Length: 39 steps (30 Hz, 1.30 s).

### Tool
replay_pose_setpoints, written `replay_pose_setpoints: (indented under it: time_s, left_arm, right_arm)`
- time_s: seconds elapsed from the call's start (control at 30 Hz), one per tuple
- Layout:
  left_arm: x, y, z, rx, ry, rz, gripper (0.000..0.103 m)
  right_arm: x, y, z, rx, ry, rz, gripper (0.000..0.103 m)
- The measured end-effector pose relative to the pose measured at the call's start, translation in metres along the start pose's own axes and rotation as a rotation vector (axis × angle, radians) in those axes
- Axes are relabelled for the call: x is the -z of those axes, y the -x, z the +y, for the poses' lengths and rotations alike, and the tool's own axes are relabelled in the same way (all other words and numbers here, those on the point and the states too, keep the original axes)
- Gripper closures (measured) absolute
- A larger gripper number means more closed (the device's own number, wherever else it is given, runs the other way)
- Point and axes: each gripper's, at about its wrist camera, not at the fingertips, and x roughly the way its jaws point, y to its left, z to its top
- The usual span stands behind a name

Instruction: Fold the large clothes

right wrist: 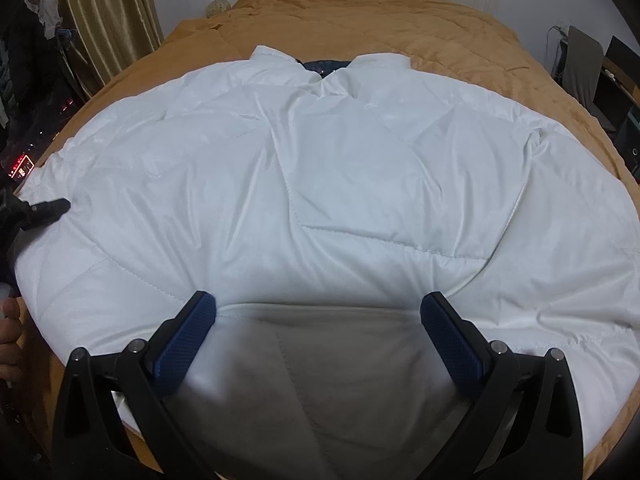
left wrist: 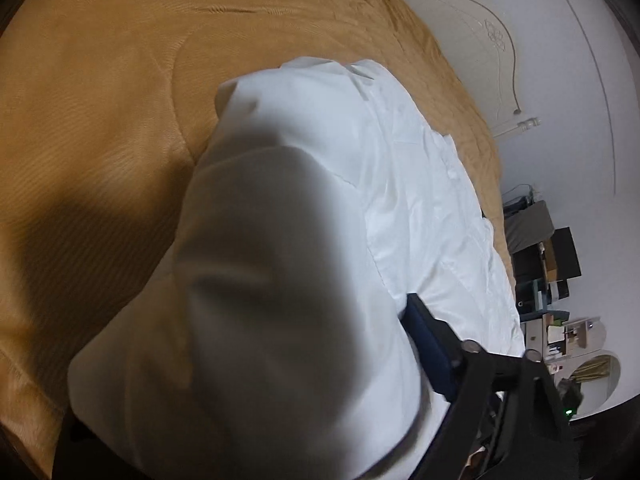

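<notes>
Mustard-brown bedding (right wrist: 460, 28) covers a bed against a pale wall, and spread flat on it lies a white quilted jacket (right wrist: 320, 168), collar toward the headboard, dark lining showing at the neck; its near hem bulges up between the fingers of the right gripper (right wrist: 318, 312), whose jaws stand wide, blue pads just at the fabric on either side without pinching it, so nothing is held there. At the jacket's left edge sits the left gripper (right wrist: 52, 208); in its own view a puffed fold of white cloth fills the space beside the single visible pad, the other finger being hidden, so I cannot tell whether it grips. Judging from this, the slippery padded shell could slide out of a shallow bite; a pinch catching only the top layer would drag the jacket crooked, spoiling the fold.
</notes>
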Motion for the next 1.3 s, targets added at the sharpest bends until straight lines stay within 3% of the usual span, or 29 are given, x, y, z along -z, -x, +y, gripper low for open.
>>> replay_pose_setpoints:
  time_s: [0.03,0.1,0.17,0.23,0.3,0.37,0.47,0.7,0.9,1.07,1.3]
  left_arm:
    - [0.000,0.002,0.001,0.001,0.003,0.004,0.026]
    - [0.001,0.006,0.002,0.006,0.013,0.008,0.034]
    - [0.004,0.014,0.001,0.009,-0.005,0.001,0.047]
    - [0.007,0.019,-0.004,0.004,-0.041,-0.007,0.053]
    - [0.008,0.022,-0.006,-0.019,-0.065,-0.006,0.053]
    - [0.008,0.023,-0.004,-0.032,-0.072,-0.001,0.053]
    - [0.007,0.023,-0.002,-0.030,-0.072,0.012,0.053]
    - [0.004,0.016,-0.001,-0.013,-0.066,0.045,0.053]
    - [0.005,0.022,0.003,-0.011,-0.087,0.048,0.053]
    - [0.002,0.017,0.000,0.005,-0.071,0.059,0.053]
    - [0.012,0.019,-0.003,-0.001,-0.079,0.048,0.053]
  right_arm:
    - [-0.002,0.007,0.001,-0.010,-0.003,0.005,0.016]
    - [-0.004,0.027,0.004,-0.021,-0.007,0.004,0.038]
    - [-0.002,0.043,0.010,-0.068,-0.013,0.014,0.049]
    - [0.002,0.046,0.017,-0.143,-0.021,0.060,0.063]
    - [0.002,0.027,0.023,-0.159,-0.020,0.131,0.077]
    - [-0.008,0.007,0.022,-0.145,-0.039,0.145,0.083]
    - [-0.048,-0.029,0.008,-0.193,-0.140,0.210,0.102]
    - [-0.148,-0.120,-0.010,-0.108,-0.223,0.265,0.103]
    - [-0.192,-0.162,-0.019,-0.070,-0.296,0.278,0.103]
    - [-0.167,-0.130,-0.009,-0.090,-0.296,0.314,0.103]
    - [-0.080,-0.050,0.019,-0.098,-0.147,0.344,0.103]
